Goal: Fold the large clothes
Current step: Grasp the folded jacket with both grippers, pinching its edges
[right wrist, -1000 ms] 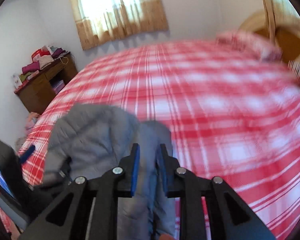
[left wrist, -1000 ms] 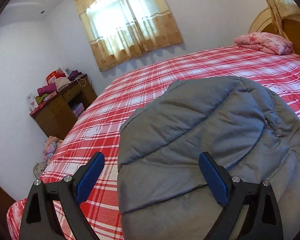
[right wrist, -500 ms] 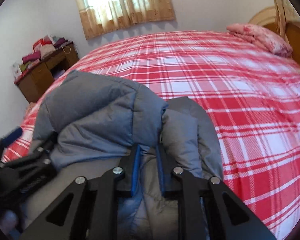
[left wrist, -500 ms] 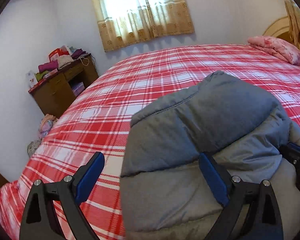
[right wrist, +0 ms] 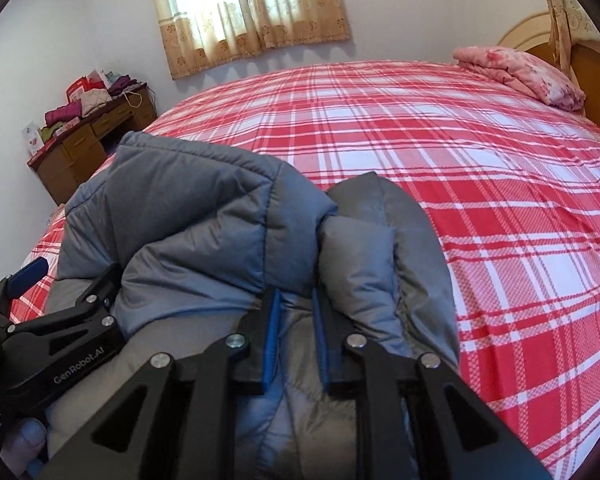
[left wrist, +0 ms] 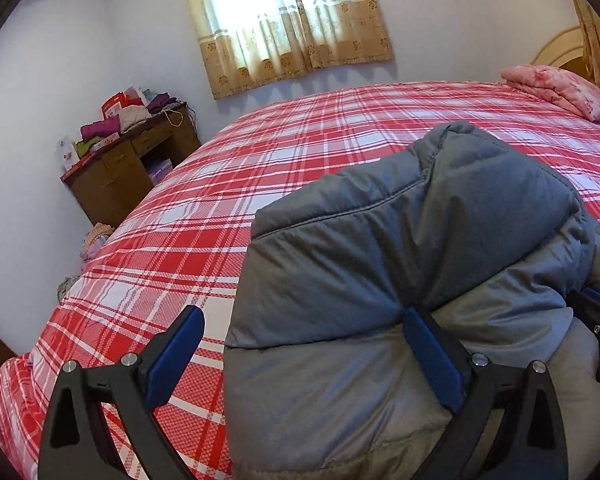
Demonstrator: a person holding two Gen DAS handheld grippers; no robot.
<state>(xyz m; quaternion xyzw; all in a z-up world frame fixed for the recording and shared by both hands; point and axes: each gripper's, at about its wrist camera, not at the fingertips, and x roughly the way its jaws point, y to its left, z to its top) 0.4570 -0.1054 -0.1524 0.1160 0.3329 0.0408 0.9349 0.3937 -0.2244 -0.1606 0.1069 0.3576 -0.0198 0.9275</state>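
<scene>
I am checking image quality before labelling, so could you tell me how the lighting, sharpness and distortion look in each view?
Left wrist view: sharp, the curtained window blown out by daylight, the bed bulging from fisheye distortion, dark corners. Right wrist view: also sharp, the same window glare, even soft light on the grey jacket, no hard shadows.

We see soft daylight coming through the curtain (left wrist: pixel 288 20) at the upper middle of both views, blown out to white there. Both pictures are sharp, free of motion blur. Fisheye bending curves the bed (right wrist: pixel 440 152), and dark vignette fills the corners.
</scene>
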